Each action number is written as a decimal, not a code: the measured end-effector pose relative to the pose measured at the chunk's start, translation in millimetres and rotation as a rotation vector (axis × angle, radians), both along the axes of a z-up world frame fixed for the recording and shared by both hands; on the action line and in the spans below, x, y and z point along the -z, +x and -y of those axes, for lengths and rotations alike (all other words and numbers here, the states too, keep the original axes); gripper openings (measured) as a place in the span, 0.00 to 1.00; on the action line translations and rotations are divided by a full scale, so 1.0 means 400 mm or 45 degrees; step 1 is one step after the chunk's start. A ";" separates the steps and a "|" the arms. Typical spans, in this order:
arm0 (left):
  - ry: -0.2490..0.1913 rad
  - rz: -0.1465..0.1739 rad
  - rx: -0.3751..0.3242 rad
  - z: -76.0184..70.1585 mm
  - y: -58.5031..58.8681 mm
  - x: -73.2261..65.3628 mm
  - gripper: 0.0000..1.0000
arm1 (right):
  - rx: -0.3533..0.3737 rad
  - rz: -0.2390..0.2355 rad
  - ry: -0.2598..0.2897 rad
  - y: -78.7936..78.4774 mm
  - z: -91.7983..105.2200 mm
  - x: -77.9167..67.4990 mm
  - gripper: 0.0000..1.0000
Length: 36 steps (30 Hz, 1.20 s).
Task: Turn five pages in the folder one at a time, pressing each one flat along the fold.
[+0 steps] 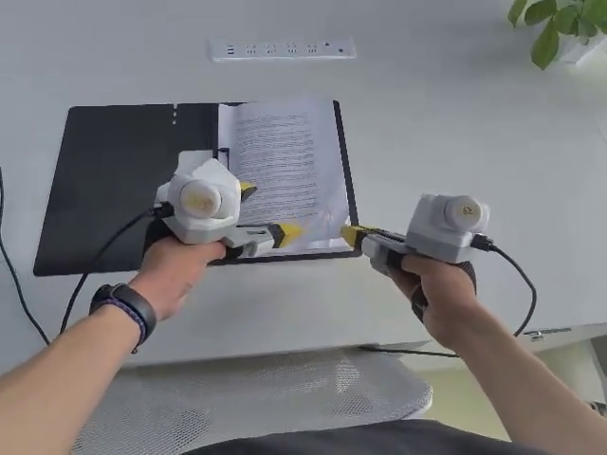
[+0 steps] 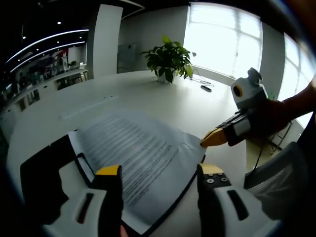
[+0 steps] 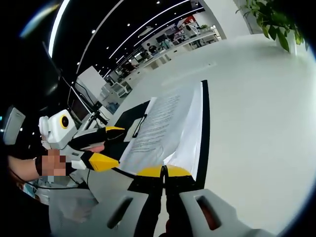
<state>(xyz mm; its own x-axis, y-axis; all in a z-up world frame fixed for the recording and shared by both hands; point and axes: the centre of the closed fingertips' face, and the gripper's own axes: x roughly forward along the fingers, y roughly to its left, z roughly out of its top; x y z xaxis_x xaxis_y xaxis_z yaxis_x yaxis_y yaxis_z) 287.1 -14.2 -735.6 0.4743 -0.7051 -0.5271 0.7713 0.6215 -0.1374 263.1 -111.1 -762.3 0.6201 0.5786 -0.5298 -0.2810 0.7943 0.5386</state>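
Observation:
A black folder [image 1: 123, 175] lies open on the white table, its left cover bare and a printed page [image 1: 285, 156] on its right half. My left gripper [image 1: 268, 210] hovers open over the page's near edge; in the left gripper view its jaws [image 2: 159, 170] straddle the page [image 2: 138, 153]. My right gripper [image 1: 351, 233] is at the page's near right corner. Its jaws [image 3: 163, 172] are shut on that corner, and the page [image 3: 163, 123] rises slightly there. The right gripper [image 2: 217, 137] also comes into the left gripper view from the right.
A white power strip [image 1: 282, 49] lies at the back of the table. A potted plant [image 1: 550, 27] stands at the far right corner. Cables trail from both grippers. A mesh chair [image 1: 275, 393] sits below the table's front edge.

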 end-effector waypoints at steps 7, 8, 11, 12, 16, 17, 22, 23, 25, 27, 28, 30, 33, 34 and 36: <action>-0.005 0.024 -0.039 -0.064 -0.004 -0.028 0.64 | 0.007 0.032 0.013 0.006 -0.007 -0.033 0.00; -0.004 0.028 -0.043 -0.072 -0.005 -0.032 0.64 | 0.008 0.039 0.014 0.007 -0.009 -0.039 0.00; -0.004 0.038 -0.058 -0.102 -0.005 -0.041 0.66 | 0.005 0.067 0.022 0.010 -0.017 -0.058 0.00; -0.005 0.043 -0.067 -0.116 -0.005 -0.046 0.66 | 0.009 0.074 0.034 0.013 -0.022 -0.069 0.00; -0.004 0.054 -0.092 -0.162 -0.009 -0.056 0.67 | -0.025 0.138 0.033 0.023 -0.047 -0.111 0.00; -0.004 0.053 -0.095 -0.167 -0.009 -0.057 0.67 | -0.028 0.142 0.033 0.025 -0.050 -0.115 0.00; 0.002 0.058 -0.143 -0.239 -0.019 -0.063 0.68 | -0.087 0.215 0.041 0.045 -0.096 -0.172 0.00; -0.008 0.056 -0.160 -0.250 -0.019 -0.066 0.68 | -0.098 0.225 0.042 0.048 -0.105 -0.181 0.00; -0.014 0.060 -0.186 -0.280 -0.023 -0.071 0.68 | -0.132 0.253 0.044 0.054 -0.130 -0.203 0.00; -0.012 0.063 -0.208 -0.305 -0.028 -0.075 0.68 | -0.161 0.277 0.047 0.061 -0.156 -0.222 0.00; -0.014 0.062 -0.215 -0.315 -0.031 -0.076 0.69 | -0.171 0.284 0.051 0.064 -0.168 -0.229 0.00; -0.014 0.067 -0.232 -0.337 -0.038 -0.080 0.69 | -0.203 0.300 0.058 0.068 -0.200 -0.245 0.00; -0.020 0.073 -0.264 -0.374 -0.050 -0.087 0.69 | -0.263 0.325 0.073 0.073 -0.256 -0.265 0.00; -0.021 0.074 -0.273 -0.384 -0.052 -0.088 0.69 | -0.277 0.330 0.074 0.073 -0.269 -0.270 0.00; -0.024 0.074 -0.293 -0.406 -0.060 -0.089 0.69 | -0.318 0.341 0.079 0.074 -0.306 -0.279 0.00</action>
